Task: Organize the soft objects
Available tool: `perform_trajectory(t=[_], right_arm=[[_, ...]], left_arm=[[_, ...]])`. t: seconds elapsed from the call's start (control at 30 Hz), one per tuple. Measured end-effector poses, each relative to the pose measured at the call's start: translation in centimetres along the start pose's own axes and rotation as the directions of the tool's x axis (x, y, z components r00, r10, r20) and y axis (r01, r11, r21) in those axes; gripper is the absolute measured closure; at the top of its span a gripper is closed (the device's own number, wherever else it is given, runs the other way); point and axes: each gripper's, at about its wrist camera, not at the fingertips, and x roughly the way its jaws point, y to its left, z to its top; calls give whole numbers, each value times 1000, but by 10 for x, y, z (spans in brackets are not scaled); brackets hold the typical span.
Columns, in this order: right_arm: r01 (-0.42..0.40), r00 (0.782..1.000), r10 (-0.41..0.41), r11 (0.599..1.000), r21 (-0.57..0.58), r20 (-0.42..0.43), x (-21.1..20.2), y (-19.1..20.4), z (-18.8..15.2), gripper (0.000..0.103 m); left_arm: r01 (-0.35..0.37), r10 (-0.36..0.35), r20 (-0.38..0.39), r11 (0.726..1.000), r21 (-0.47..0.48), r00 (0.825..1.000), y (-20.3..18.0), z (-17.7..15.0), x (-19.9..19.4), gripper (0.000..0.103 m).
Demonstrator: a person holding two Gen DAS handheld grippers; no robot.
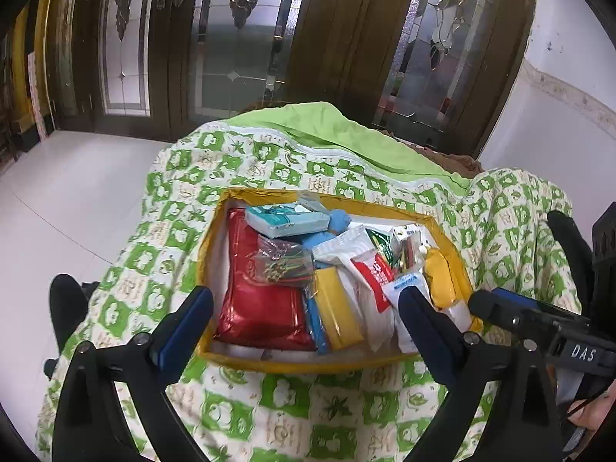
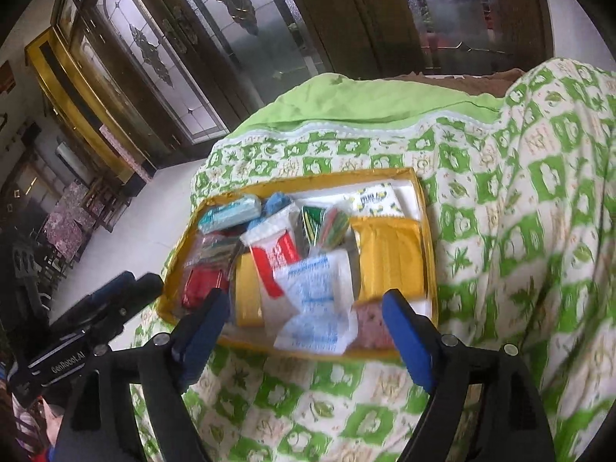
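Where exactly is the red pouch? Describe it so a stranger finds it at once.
Find the green-and-white quilt, then the shallow yellow box lying on it. The red pouch fills the box's left side, seen from the left wrist, partly under a clear bag of coloured bits. It is the only shiny red foil thing there, and the largest.

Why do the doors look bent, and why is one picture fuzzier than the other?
Both views come through fisheye lenses, so the doors bow and the corners go black. Left wrist view: sharp, with glare on the red foil pack and print readable in the box. Right wrist view: motion-smeared, so the white packet has streaked lettering and the quilt softens toward the right edge.
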Motion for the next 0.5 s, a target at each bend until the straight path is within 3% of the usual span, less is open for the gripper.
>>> perform_trajectory(t=[0.5], right_arm=[[45,999,-43,997,-70,33,-32,19,-36,8]], left_arm=[[-97,93,80,994,57,992,-7,-22,-49,0]])
